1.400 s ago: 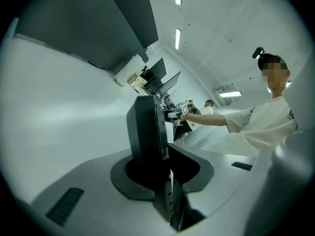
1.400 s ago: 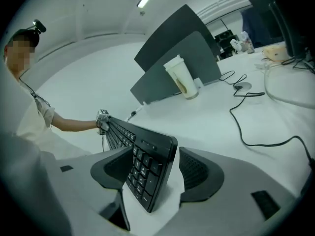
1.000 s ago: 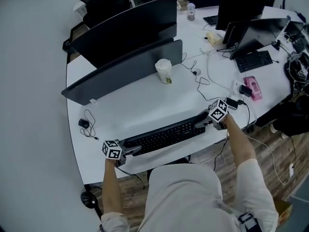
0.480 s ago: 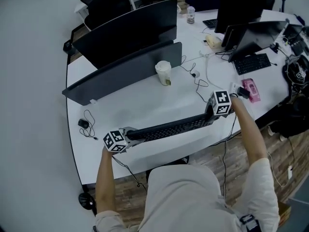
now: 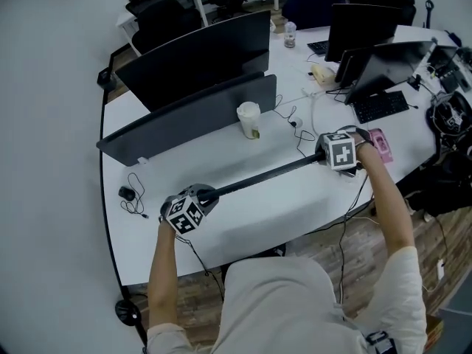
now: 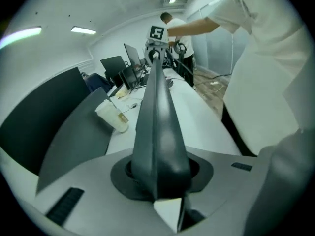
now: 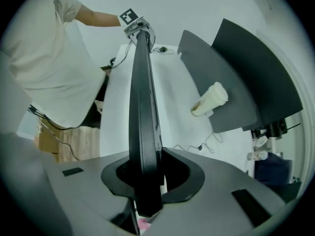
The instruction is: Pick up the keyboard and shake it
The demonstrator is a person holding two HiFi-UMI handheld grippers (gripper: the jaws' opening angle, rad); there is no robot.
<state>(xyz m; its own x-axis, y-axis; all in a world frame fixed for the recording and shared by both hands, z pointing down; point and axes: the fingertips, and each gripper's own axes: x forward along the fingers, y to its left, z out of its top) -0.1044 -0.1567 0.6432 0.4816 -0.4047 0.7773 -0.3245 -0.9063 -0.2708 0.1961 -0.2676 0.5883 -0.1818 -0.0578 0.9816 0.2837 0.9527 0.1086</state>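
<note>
Now your left gripper (image 5: 202,196) and right gripper (image 5: 323,158) each clamp an end of the keyboard (image 5: 258,177), the right jaws having just closed on it, holding it edge-on above the white desk (image 5: 221,153)

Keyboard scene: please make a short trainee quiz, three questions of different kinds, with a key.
1. True or false: the keyboard lies flat with its keys facing up.
2. The left hand-held gripper and right hand-held gripper are both shut on: A a book; B the keyboard's ends; C a plate.
3. Fill in: the white thing beside the divider is a paper ___.
Key: 1 false: lifted, on edge. 2 B; the right jaws have just closed. 3 cup.
</note>
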